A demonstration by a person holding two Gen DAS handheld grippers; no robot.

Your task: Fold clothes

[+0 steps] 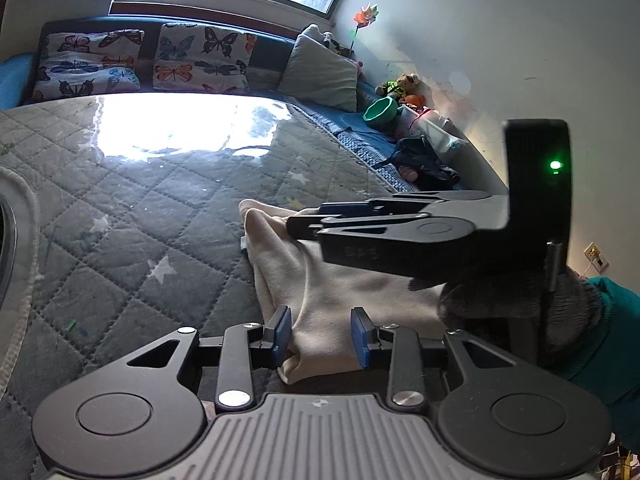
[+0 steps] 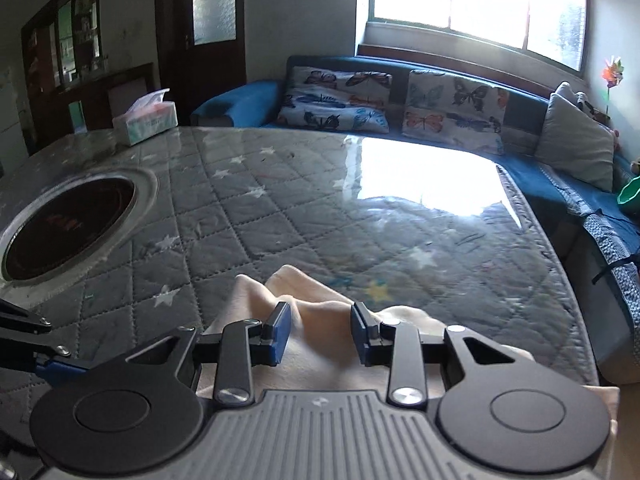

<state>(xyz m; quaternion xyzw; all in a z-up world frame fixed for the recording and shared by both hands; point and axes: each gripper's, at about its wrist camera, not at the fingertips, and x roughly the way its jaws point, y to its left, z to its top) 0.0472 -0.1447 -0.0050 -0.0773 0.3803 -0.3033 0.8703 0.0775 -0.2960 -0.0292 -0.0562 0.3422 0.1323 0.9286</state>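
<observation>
A beige cloth [image 1: 340, 288] lies bunched on the grey quilted table cover [image 1: 140, 220]. My left gripper [image 1: 322, 338] has a fold of it between its blue pads, near the cloth's near edge, and looks shut on it. The right gripper [image 1: 294, 226], held by a gloved hand [image 1: 520, 300], reaches in from the right over the cloth's far edge. In the right wrist view the cloth [image 2: 256, 292] rises in a ridge between the pads of my right gripper [image 2: 320, 332], which looks shut on it. The left gripper's fingers [image 2: 36, 344] show at the left edge.
A round dark inset plate [image 2: 68, 228] sits in the table at the left, with a tissue box [image 2: 146, 120] behind it. A blue sofa with butterfly cushions [image 2: 452, 108] runs along the far side. Toys and a green bowl [image 1: 380, 114] lie beyond the table's right edge [image 2: 560, 300].
</observation>
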